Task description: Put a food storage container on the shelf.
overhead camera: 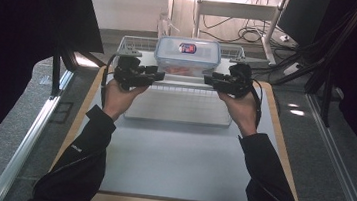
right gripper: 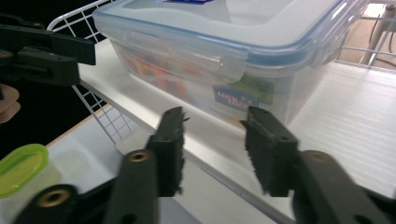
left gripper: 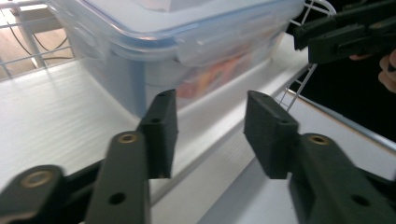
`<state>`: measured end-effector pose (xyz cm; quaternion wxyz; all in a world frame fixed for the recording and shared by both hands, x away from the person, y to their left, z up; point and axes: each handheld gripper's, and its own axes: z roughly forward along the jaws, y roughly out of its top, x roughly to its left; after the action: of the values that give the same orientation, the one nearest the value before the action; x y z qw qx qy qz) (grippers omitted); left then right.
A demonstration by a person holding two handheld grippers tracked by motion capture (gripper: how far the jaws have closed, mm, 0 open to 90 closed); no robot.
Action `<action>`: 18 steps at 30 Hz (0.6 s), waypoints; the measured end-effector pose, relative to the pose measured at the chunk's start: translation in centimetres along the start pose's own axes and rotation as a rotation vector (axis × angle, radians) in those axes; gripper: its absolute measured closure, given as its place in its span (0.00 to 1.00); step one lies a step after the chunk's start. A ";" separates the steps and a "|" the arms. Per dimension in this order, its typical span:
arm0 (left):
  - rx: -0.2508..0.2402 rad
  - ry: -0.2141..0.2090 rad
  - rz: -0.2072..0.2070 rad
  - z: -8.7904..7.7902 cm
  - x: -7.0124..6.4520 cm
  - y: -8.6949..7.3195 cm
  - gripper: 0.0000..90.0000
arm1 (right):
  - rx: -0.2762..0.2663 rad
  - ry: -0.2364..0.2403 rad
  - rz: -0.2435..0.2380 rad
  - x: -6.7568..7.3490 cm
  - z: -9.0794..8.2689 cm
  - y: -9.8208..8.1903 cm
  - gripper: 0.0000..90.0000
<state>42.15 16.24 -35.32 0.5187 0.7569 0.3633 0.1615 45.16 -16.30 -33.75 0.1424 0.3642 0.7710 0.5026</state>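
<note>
on white shelf (left gripper: 56, 121), both grippers seemingly empty

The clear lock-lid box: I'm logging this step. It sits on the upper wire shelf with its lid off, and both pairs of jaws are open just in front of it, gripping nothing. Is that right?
Not quite: the lid is on the clear box, its side flap folded down, as the right gripper view shows. The rest holds: the box sits on the wire shelf, and the left gripper and right gripper are open before it, gripping nothing.
</note>
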 end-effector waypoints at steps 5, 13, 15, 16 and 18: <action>0.004 0.006 0.057 0.1 -1.2 -0.8 0.47 | -0.009 0.004 -0.031 0.3 -0.2 -0.8 0.40; 0.008 0.006 0.078 -0.2 -2.4 -2.6 0.30 | 0.009 -0.005 -0.119 1.6 -0.6 -2.0 0.24; 0.009 0.008 0.085 -0.4 -2.7 -3.1 0.27 | 0.002 -0.001 -0.123 1.9 -0.8 -2.3 0.21; 0.009 0.006 0.088 -0.5 -2.8 -3.4 0.26 | 0.001 0.006 -0.128 2.0 -0.9 -2.4 0.20; 0.011 0.003 0.089 -0.6 -3.0 -3.9 0.24 | -0.003 0.011 -0.133 2.2 -1.1 -2.8 0.18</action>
<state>38.19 15.26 -38.20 0.5065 0.7747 0.3310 0.1836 41.82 -16.12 -35.35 0.1716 0.3089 0.7936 0.4953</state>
